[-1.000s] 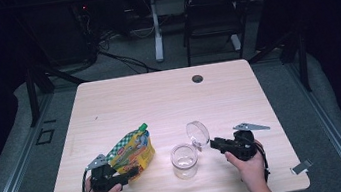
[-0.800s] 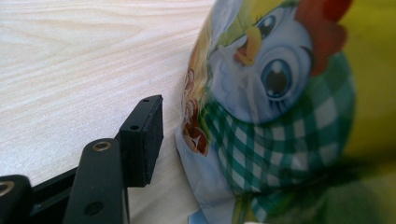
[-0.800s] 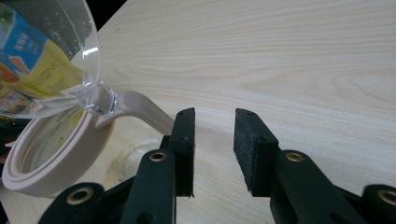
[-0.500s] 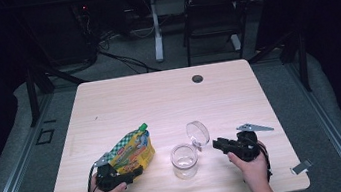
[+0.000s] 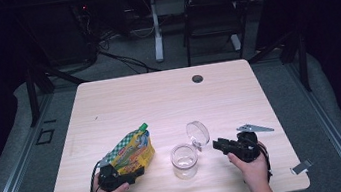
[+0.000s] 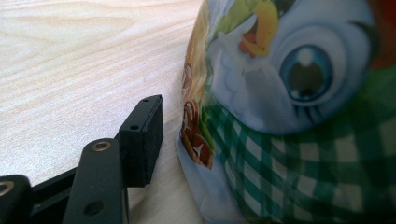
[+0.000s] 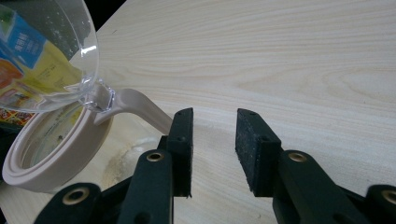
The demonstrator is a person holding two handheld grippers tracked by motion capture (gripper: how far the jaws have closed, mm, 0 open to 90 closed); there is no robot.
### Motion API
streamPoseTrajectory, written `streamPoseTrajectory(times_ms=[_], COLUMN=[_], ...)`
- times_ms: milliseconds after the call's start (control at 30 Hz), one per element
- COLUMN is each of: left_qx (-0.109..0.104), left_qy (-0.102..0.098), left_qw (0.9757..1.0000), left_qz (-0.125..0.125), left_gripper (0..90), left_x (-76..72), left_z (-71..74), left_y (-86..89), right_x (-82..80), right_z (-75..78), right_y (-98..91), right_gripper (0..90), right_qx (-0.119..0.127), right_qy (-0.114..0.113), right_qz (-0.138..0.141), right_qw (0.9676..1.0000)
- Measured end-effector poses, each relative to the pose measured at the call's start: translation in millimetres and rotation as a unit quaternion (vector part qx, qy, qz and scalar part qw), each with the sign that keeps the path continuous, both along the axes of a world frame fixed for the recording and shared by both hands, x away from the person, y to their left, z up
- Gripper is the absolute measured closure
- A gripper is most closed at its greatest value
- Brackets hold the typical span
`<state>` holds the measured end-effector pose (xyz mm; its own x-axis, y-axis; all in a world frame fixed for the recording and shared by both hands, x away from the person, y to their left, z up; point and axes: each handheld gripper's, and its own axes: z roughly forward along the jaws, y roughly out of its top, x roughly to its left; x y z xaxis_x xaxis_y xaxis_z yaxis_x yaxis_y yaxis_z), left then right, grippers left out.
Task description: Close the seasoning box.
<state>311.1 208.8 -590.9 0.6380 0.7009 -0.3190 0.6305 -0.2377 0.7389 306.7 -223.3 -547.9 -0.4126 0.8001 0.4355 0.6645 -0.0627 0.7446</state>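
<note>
1. Colourful printed snack pouch (image 5: 131, 153) lies on the pale wooden surface (image 5: 158, 97), beside the clear lidded jar (image 5: 184, 160).
2. Left claw (image 5: 136, 171): jaws just widened, pad just clear; close squarely on the pouch.
3. Right claw (image 7: 212, 140): apart, empty, beside the jar.

- In the left gripper view, we saw one pad (image 6: 142, 140); the pouch (image 6: 289, 112) hid the other and ran past the frame's edges.
- In the right gripper view, the jar's (image 7: 51, 154) body and its lid (image 7: 44, 51) were cut off at the left edge.
</note>
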Motion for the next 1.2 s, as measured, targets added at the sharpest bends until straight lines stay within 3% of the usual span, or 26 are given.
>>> streamPoseTrajectory(times_ms=[300,433,600,1200], left_qx=[0.003,0.004,0.01,0.019], left_qy=[0.004,0.002,-0.01,-0.019], left_qw=[1.0,1.0,0.9998,0.9995], left_qz=[-0.001,-0.004,-0.013,-0.013], left_gripper=[41.2,45.4,50.9,56.6], left_x=[0.9,1.6,0.0,-1.7], left_z=[0.3,0.1,0.9,2.7], left_y=[-1.1,-2.1,-5.5,-9.1], right_x=[-0.8,-1.5,-2.9,-6.6], right_z=[-0.2,-0.3,-0.3,1.7], right_y=[-0.8,-1.7,-3.9,-7.9], right_gripper=[67.5,67.4,67.4,67.4], right_qx=[-0.001,-0.001,0.0,0.007], right_qy=[-0.001,-0.001,-0.001,-0.01], right_qz=[-0.002,-0.001,-0.005,-0.008], right_qw=[1.0,1.0,1.0,0.9999])
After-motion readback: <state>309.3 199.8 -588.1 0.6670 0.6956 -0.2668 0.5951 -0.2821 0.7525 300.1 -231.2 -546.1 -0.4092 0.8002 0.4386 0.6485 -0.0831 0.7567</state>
